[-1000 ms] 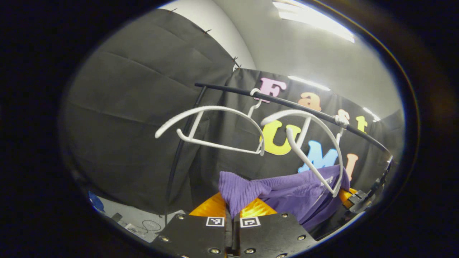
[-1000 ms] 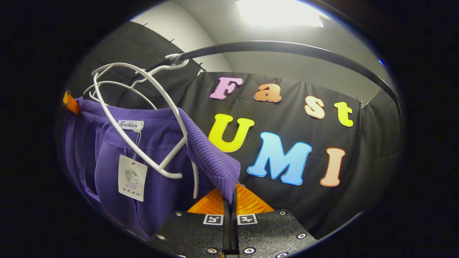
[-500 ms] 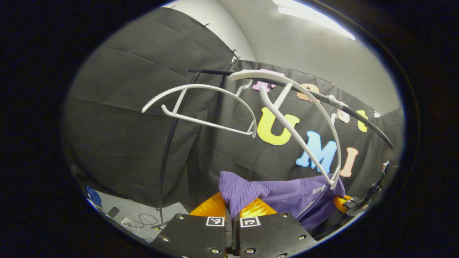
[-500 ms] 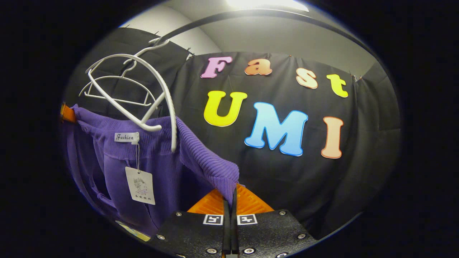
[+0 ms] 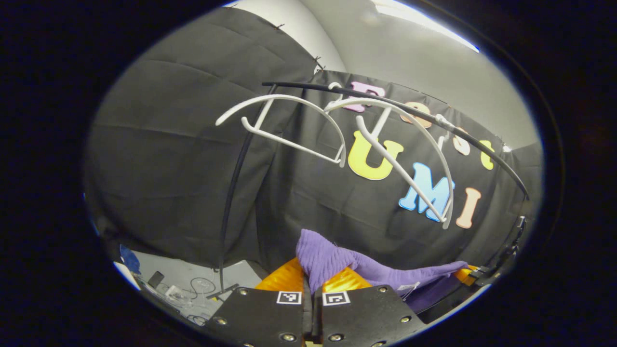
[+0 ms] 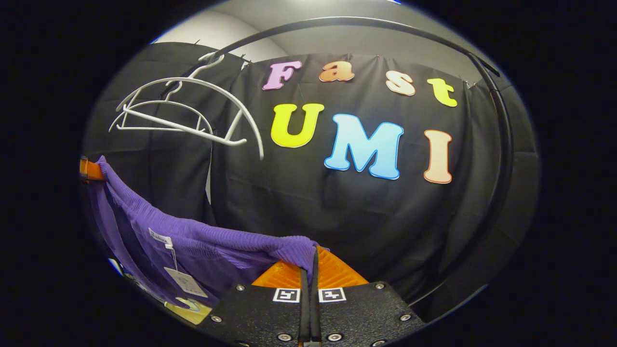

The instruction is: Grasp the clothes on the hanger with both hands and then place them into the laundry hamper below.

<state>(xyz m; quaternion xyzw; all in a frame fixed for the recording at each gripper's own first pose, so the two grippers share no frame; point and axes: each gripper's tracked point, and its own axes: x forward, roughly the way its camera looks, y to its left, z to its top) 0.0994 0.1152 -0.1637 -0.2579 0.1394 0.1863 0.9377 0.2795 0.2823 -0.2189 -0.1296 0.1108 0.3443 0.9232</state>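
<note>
My left gripper [image 5: 312, 284] is clamped, both fingers pressed together on a fold of the purple garment [image 5: 337, 262], pointing forward and slightly upward. My right gripper [image 6: 312, 270] is likewise pinched tight on the garment's other end, fingers meeting with cloth between. In the right gripper view, the left gripper appears at far left
</note>
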